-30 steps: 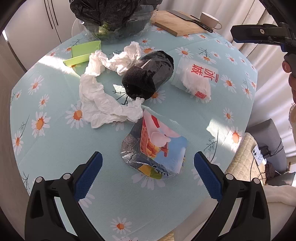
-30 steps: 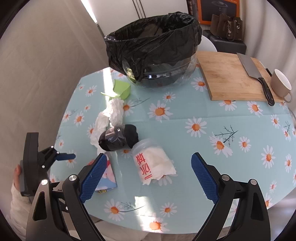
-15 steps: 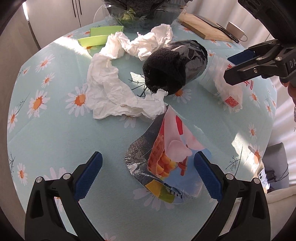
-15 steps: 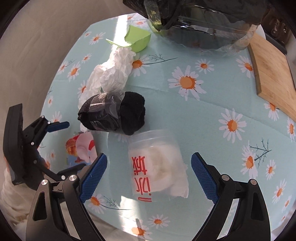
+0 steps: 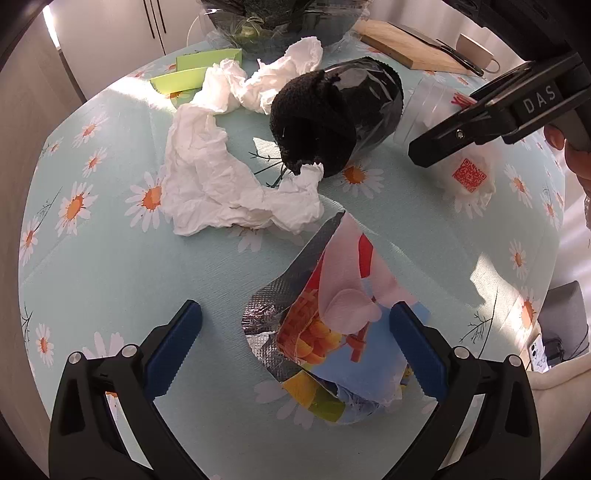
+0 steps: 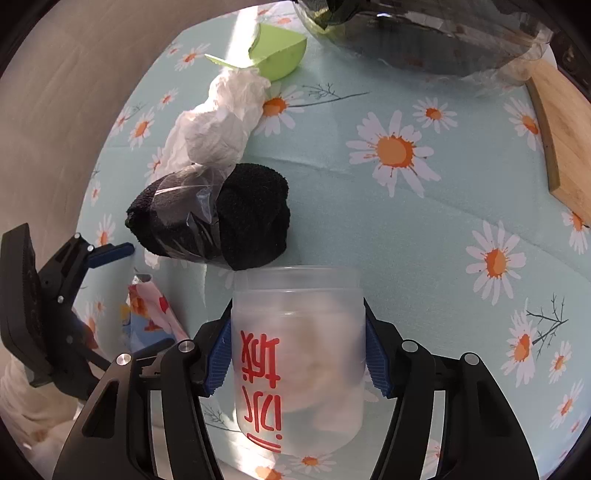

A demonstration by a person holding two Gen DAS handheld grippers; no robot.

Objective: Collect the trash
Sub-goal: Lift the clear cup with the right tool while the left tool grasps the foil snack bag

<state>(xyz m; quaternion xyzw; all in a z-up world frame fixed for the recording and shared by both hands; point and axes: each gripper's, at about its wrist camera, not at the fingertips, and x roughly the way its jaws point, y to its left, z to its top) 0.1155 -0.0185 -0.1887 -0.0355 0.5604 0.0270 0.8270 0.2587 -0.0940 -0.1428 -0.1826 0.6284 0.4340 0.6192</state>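
My right gripper (image 6: 297, 350) is shut on a clear plastic cup (image 6: 297, 354) with red lettering and white tissue inside, lying on the daisy tablecloth; the cup also shows in the left wrist view (image 5: 461, 155). My left gripper (image 5: 291, 347) is open, its fingers on either side of a colourful foil snack bag (image 5: 332, 339). Beyond lie crumpled white tissue (image 5: 221, 177), a black sock in clear wrap (image 5: 332, 118) and green paper (image 5: 195, 70). The black-bagged bin (image 6: 424, 33) stands at the far edge.
A wooden cutting board (image 5: 410, 48) with a knife (image 5: 454, 55) and a white mug (image 5: 476, 55) lies at the back right. The table edge (image 5: 532, 350) drops off at the right, with a grey cushion and phone below.
Both grippers came down toward the table. The right gripper closed on the plastic cup. The left gripper moved in around the snack bag and stays open.
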